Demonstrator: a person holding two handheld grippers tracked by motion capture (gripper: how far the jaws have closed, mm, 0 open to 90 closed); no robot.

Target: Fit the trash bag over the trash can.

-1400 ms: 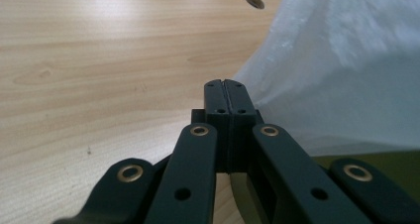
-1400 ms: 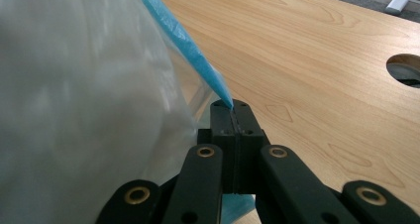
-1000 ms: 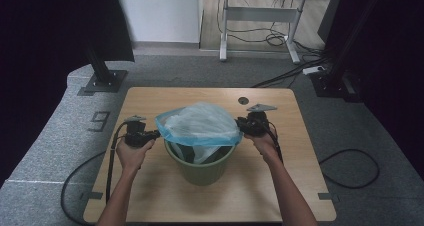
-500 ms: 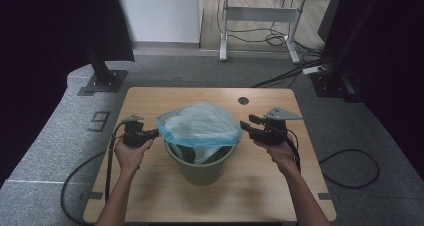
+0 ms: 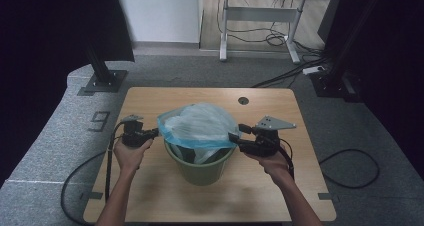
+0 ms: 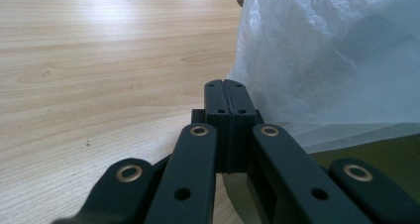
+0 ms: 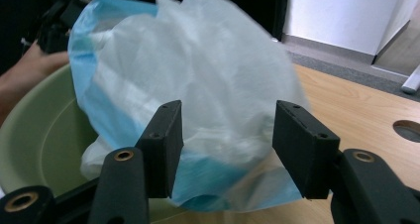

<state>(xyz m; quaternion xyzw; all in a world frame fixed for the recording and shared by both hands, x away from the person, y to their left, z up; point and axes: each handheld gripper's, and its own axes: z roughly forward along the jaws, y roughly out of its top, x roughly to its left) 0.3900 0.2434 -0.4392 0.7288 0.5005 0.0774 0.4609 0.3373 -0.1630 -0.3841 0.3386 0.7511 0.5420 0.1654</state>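
Billowing crinkled translucent bag [image 5: 200, 126] over round green bucket [image 5: 200, 168]: left tongs [image 5: 150, 134] pinched together, right tongs [image 5: 235, 138] just parting, empty.

- Left gripper [image 6: 229, 92]: matte black jaws, brass-ringed pivots, small screw holes, black cable trailing.
- Right gripper [image 7: 225, 149]: black square pads, brass rivets, grey three-cornered plate on top.
- Both forearms bare, no sleeves.

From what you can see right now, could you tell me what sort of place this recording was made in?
Most likely a lab or studio set up for recording. A small wooden table with a cable hole stands on grey carpet between dark curtains, black stand bases flank it, and a desk frame with loose cables stands behind.
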